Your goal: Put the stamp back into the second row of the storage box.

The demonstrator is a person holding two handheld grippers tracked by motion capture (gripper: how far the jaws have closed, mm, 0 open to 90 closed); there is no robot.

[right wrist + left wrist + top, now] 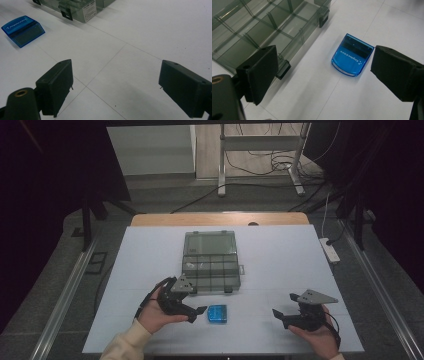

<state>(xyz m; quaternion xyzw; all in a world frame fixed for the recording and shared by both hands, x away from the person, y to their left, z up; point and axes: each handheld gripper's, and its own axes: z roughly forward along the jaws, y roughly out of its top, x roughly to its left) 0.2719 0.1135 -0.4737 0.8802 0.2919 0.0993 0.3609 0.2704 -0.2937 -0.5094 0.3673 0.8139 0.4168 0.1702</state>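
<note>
1. We are holding the left gripper (pixel 200 311) just beside the blue case (pixel 217 313), with its jaws spread wide and nothing between them.
2. In the left gripper view, the case (pixel 352 55) is lying ahead of the jaws and nearer the right one, so we judge that we are lining up to grasp it.
3. To do this well, we are aiming to centre the case between the pads, come down until they bracket its two sides, then close gently.
4. We are watching the organiser box (pixel 211 262) just behind the case: its latch (pixel 282 70) sits close by the left jaw, and a careless approach could knock it.
5. The right gripper (pixel 281 316) is resting well apart to the right, jaws open and holding nothing, above bare white table (pixel 280 255).
6. The case is a small, flat, translucent blue plastic piece with rounded corners, white lettering along one edge and a darker band across its top.
7. It is lying flat on the table near the front edge, between the two grippers, apart from the box.
8. Being smooth and thin, it will probably slide if one pad touches first.
</note>
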